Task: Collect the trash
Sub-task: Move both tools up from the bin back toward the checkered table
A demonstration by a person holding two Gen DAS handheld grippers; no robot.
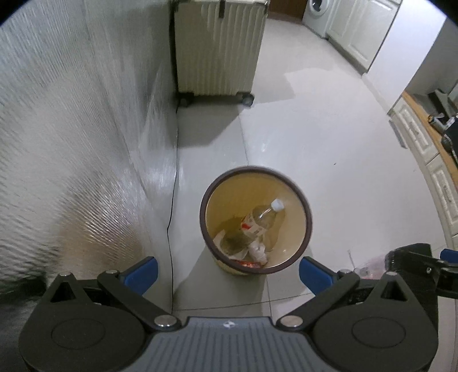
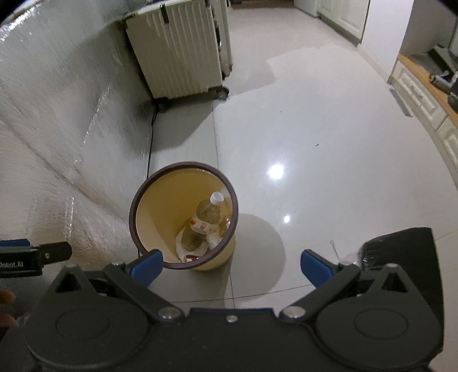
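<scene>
A: What was nearest the cameras?

B: Both tools hung above a pale tiled floor (image 2: 300,137). The left gripper (image 1: 228,271) had its blue-tipped fingers spread wide with nothing between them. The right gripper (image 2: 232,264) was spread just as wide and also empty.

A: And the trash?

B: Just past the fingertips stood a round yellow bin (image 1: 294,229) with a dark brown rim, upright on the floor. Inside it lay a clear plastic bottle (image 1: 262,219) with a white cap, tilted so the cap leaned against the bin's far wall. Crumpled white paper (image 1: 257,250) sat beside the bottle's base, with something red under it that was too small to tell.

A: Anything beside the bin?

B: A silvery, rippled wall covering (image 1: 71,143) ran along the left, near the bin. A thin dark cable (image 1: 173,200) followed the foot of that wall.

A: Farther off?

B: A cream ribbed suitcase (image 1: 217,48) on wheels stood upright against the same wall, well apart from the bin. To the right were white cabinets (image 1: 429,160) under a wooden top, and at the far end a white washing machine (image 1: 317,14).
</scene>
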